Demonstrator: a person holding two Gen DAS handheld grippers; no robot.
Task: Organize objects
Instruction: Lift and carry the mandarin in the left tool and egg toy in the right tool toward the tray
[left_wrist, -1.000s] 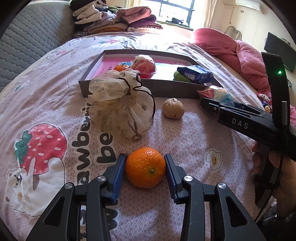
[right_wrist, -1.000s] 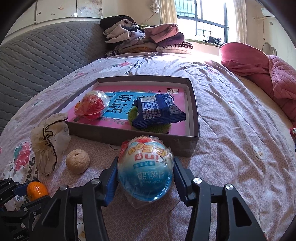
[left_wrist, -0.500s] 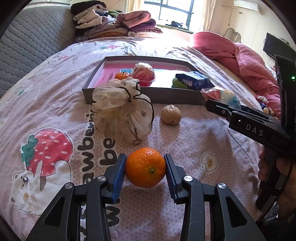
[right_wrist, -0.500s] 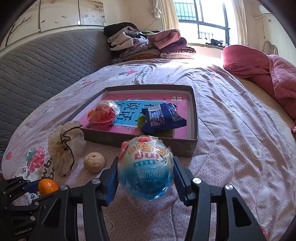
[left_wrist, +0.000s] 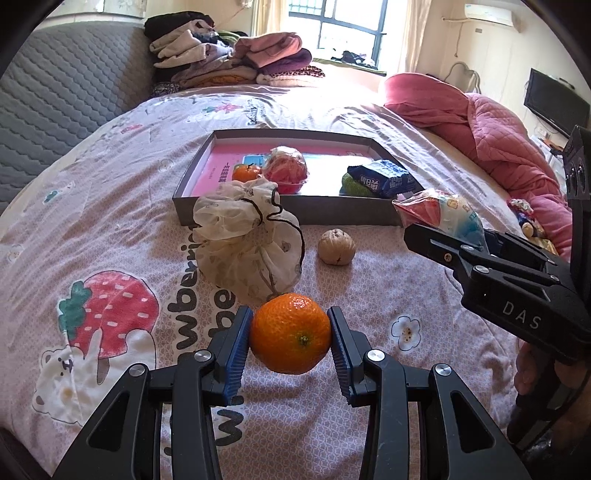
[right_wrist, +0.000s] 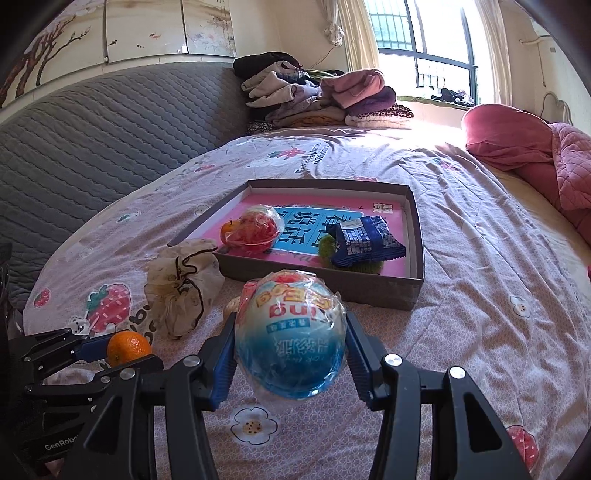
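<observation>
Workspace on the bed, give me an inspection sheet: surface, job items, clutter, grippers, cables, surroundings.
Surface: printed bedsheet, wrinkled.
Job's things: grey tray holds a small orange, red wrapped ball, blue snack packet; drawstring pouch and walnut lie on the sheet outside it.
Clutter: folded clothes, pink quilt.
Grippers: left gripper shut on an orange; right gripper shut on a wrapped toy egg.
Cables: nothing seen.
Surroundings: window, grey headboard.

The right gripper (right_wrist: 291, 345) clamped a wrapped egg-shaped toy (right_wrist: 291, 334) above the bed (right_wrist: 480, 295), near the grey tray (right_wrist: 415, 236).
</observation>
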